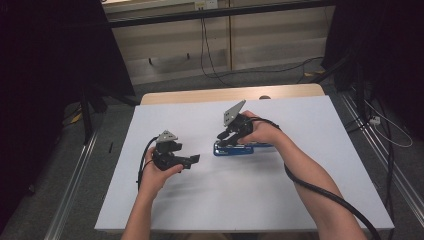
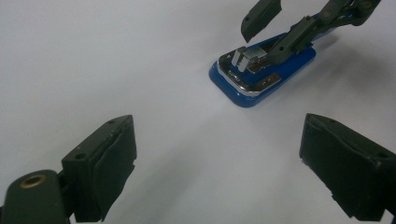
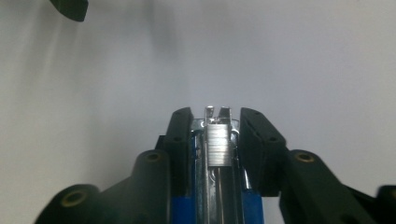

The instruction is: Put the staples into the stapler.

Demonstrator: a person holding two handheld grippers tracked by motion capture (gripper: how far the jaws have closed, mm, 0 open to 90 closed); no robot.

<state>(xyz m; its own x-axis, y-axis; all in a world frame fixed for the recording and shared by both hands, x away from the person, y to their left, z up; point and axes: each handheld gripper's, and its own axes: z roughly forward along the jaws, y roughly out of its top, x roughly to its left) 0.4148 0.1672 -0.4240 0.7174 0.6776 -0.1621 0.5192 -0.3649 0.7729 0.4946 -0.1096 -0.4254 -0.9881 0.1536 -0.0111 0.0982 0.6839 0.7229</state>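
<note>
The blue stapler lies flat near the counter centre, the right hand-held gripper straddling it — jaws alongside, not visibly clamping — while the left hand-held gripper, jaws spread and empty, sits left of it.

A blue stapler with silver metal parts is seen between black gripper jaws. A plain white table cover is seen beneath the tool.
</note>
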